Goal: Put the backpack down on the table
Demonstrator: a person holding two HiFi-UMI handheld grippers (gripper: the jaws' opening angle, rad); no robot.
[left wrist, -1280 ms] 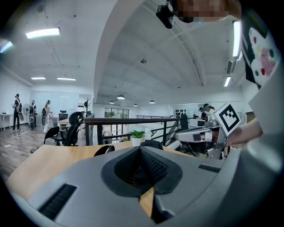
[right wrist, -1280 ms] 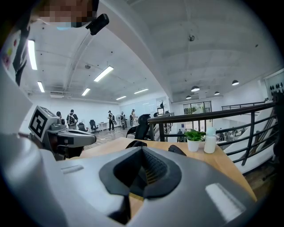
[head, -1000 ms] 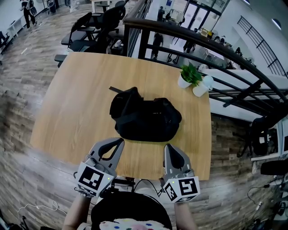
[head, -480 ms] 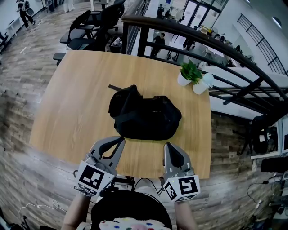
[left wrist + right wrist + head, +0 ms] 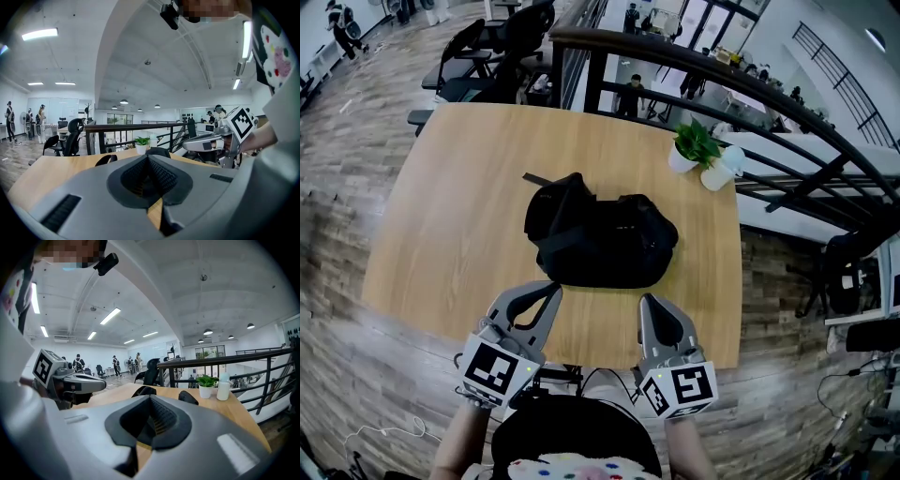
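- black backpack lies mid table, clear of every edge
- left gripper and right gripper hang over the near edge, jaws closed, empty
- open wood to the left; potted plant at far right corner

Head view. The table, the backpack and the plant appear slightly higher in the frame than a second before (a shift of the whole view, all three moving together). Beyond the table's far left corner, the walking person has moved nearer the frame's left edge. Past the far edge, the person behind the railing has shifted slightly between its posts.
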